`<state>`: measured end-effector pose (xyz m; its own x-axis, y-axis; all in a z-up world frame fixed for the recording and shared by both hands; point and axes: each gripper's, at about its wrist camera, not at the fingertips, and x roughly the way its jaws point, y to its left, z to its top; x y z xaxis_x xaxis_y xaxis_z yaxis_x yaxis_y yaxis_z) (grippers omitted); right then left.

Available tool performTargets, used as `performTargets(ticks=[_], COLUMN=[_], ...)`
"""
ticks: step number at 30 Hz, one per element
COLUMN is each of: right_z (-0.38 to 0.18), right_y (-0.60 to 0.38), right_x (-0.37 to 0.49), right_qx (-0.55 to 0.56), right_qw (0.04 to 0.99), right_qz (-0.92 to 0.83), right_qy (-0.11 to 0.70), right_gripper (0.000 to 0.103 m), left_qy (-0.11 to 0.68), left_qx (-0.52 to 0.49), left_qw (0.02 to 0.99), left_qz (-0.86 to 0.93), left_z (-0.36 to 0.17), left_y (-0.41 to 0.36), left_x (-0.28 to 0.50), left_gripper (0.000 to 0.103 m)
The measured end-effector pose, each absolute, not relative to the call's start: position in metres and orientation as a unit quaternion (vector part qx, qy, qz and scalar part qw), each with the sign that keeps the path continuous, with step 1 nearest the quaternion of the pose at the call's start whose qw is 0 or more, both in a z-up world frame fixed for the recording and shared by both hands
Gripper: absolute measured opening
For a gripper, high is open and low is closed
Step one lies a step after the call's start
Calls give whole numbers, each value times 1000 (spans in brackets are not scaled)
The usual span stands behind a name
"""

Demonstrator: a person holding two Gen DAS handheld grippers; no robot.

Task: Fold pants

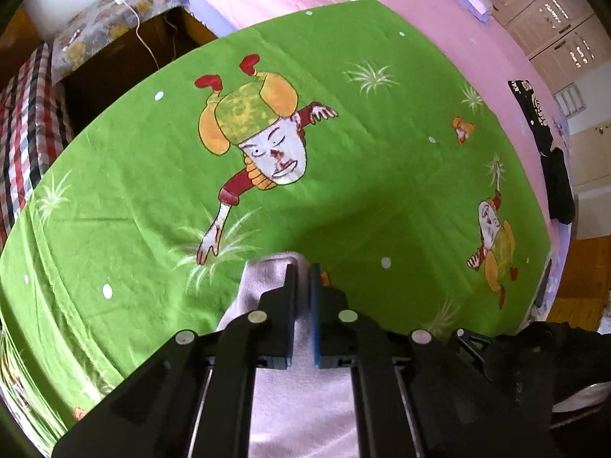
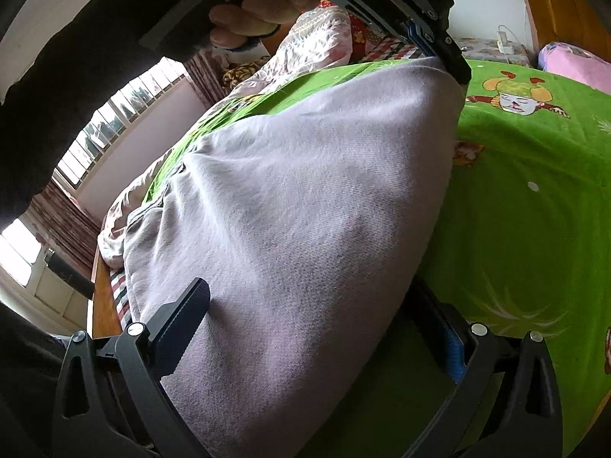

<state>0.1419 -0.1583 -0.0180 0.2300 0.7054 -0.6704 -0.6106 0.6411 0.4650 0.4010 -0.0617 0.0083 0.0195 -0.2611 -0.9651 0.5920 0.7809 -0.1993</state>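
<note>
The pale pink pants point(image 2: 305, 206) lie on a green cartoon-print sheet point(image 2: 534, 198). My left gripper point(image 1: 304, 271) is shut on an edge of the pants point(image 1: 267, 274) and holds it above the sheet point(image 1: 343, 175). In the right wrist view the left gripper point(image 2: 454, 65) pinches the far corner of the lifted cloth. My right gripper point(image 2: 317, 313) is open, with its jaws wide on either side of the near part of the pants; the cloth drapes between them and hides most of the right finger.
A pink bedsheet point(image 1: 420, 11) lies beyond the green one. A bedside cabinet point(image 1: 114, 38) with a white cable stands at the far left, next to a checked cloth point(image 1: 26, 126). A dark garment point(image 1: 550, 160) lies at the bed's right edge. A crumpled quilt point(image 2: 305, 45) sits by the window.
</note>
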Motion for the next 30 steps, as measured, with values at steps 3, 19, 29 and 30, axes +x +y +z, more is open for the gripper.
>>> performTargets(ticks=[3, 19, 29, 30], right_z=[-18, 16, -17, -18], right_y=[-158, -202, -178, -175], right_x=[141, 64, 16, 17], right_qx=[53, 8, -100, -95], right_qw=[783, 850, 878, 879], right_qz=[418, 358, 269, 270], right_qy=[457, 386, 384, 381], right_gripper=[99, 99, 75, 75], left_qy=[613, 553, 560, 557], left_qx=[106, 102, 29, 14], left_qw=[717, 786, 792, 792], left_qz=[-313, -259, -242, -249], left_z=[18, 40, -21, -25], left_y=[-55, -46, -7, -2], left_x=[399, 332, 318, 319], left_gripper=[6, 101, 102, 102])
